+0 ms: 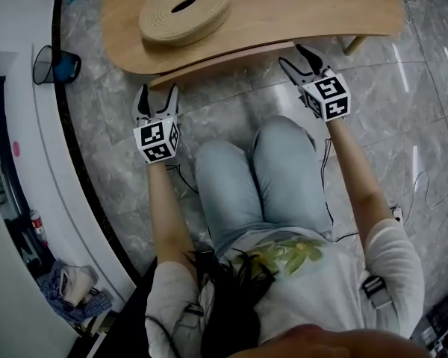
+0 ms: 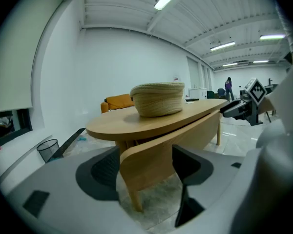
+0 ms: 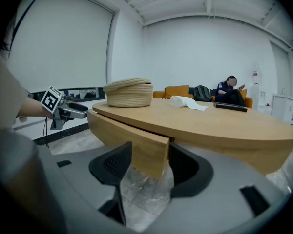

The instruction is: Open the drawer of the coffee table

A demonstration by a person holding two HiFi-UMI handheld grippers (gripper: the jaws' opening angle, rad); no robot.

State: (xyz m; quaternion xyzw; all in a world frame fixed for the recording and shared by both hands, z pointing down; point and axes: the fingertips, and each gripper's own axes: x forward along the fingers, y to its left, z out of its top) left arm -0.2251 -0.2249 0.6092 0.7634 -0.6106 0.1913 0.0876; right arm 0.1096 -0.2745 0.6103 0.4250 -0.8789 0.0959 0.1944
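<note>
The oval wooden coffee table has a curved drawer front under its near edge, standing a little out from the tabletop. My left gripper is open at the drawer front's left end. In the left gripper view, that end sits between the jaws of the left gripper. My right gripper is open at the right end. In the right gripper view, the drawer's squared end lies between the jaws of the right gripper. Neither gripper's pads visibly press on the wood.
A woven round basket sits on the tabletop, with a white cloth further along. A black wire wastebasket stands left by the wall. The person's knees are close under the table edge. A table leg stands below the drawer's left end.
</note>
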